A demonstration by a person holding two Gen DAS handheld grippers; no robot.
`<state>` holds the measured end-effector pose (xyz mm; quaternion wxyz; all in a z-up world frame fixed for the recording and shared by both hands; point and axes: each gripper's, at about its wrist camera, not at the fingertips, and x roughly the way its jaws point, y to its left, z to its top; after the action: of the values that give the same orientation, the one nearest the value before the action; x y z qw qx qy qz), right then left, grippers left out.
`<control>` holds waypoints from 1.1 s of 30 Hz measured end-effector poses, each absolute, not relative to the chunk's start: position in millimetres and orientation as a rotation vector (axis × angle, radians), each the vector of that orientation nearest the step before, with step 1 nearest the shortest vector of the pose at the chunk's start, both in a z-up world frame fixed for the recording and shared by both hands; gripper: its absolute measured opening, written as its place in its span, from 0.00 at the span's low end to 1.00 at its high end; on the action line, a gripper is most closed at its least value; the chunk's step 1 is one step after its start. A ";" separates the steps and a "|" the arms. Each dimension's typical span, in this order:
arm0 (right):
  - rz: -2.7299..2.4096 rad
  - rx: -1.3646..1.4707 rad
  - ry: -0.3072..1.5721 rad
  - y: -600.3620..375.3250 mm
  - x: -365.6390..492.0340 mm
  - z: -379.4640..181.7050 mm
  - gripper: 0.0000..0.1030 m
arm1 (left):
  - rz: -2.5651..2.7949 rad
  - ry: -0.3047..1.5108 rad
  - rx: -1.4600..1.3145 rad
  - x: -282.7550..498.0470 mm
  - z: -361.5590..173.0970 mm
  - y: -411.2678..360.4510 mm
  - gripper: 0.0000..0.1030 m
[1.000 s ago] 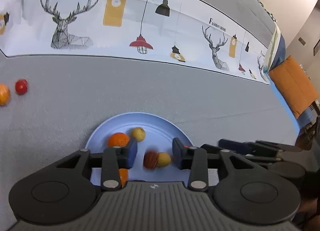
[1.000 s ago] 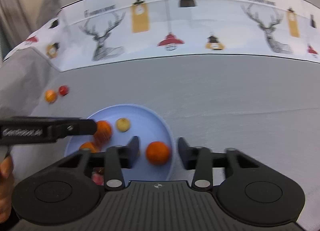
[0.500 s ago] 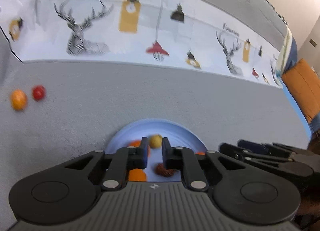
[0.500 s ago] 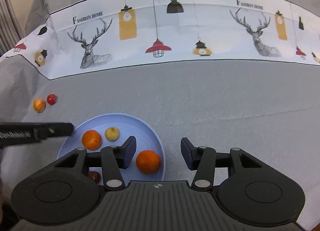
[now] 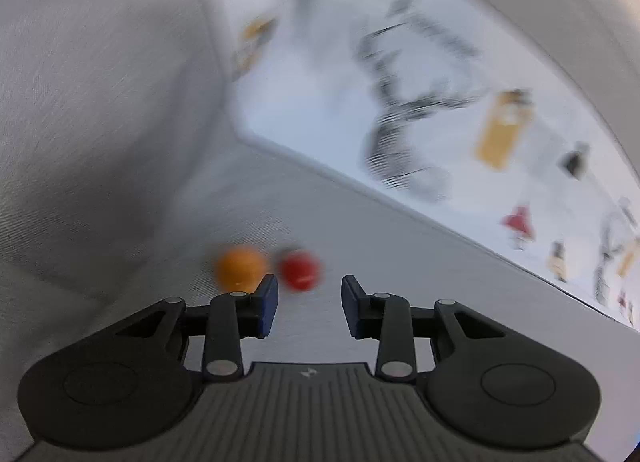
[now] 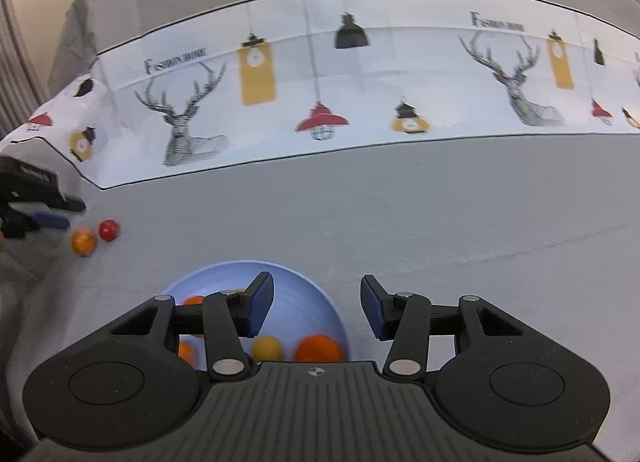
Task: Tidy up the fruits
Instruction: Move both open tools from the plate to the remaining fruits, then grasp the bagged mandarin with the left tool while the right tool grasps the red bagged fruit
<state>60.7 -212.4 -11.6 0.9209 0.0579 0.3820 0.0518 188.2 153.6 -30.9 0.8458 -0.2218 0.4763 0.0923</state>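
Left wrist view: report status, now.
Left gripper open, empty, closing on the red fruit beside the orange fruit. Right gripper open, empty over blue plate. Nothing in the way.

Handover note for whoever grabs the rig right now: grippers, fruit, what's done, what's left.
Left hand-held gripper: open, empty, aimed at the two loose fruits on the grey cloth. That view is motion-blurred.
Right hand-held gripper: open, empty, above the blue plate.
Done: the plate holds several fruits, including an orange and a small yellow fruit; others are partly hidden behind the gripper.
Left: the orange fruit and the red fruit lie side by side off the plate. The red one looks the likelier next pick, since it sits nearer the gap.
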 end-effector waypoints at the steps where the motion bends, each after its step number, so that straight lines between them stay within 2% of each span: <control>1: 0.116 0.115 0.776 -208.0 62.3 -10.8 0.49 | 0.204 1.012 -0.499 190.8 -34.9 164.4 0.50; 3: 0.139 0.123 0.756 -199.5 66.4 -7.9 0.49 | 0.243 1.039 -0.530 195.2 -43.1 179.9 0.58; 11: 0.287 0.181 0.710 -142.3 88.2 -4.9 0.49 | 0.281 1.101 -0.550 209.4 -64.4 191.9 0.58; 12: 0.308 0.179 0.707 -132.8 92.8 -5.5 0.49 | 0.276 1.108 -0.537 211.0 -66.0 190.1 0.56; 13: 0.323 0.177 0.705 -124.7 97.0 -6.1 0.49 | 0.274 1.112 -0.529 211.0 -67.4 188.0 0.48; 15: 0.343 0.163 0.699 -107.3 106.8 -8.5 0.49 | 0.279 1.118 -0.513 211.4 -68.6 187.0 0.40; 33: 0.519 0.072 0.798 5.4 207.4 -66.7 0.50 | 0.494 1.107 -0.756 185.6 -68.8 223.9 0.39</control>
<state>207.4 5.4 -66.7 0.8882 0.0348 0.3841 0.2498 185.6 223.9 -68.8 0.7555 -0.3464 0.5078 0.2267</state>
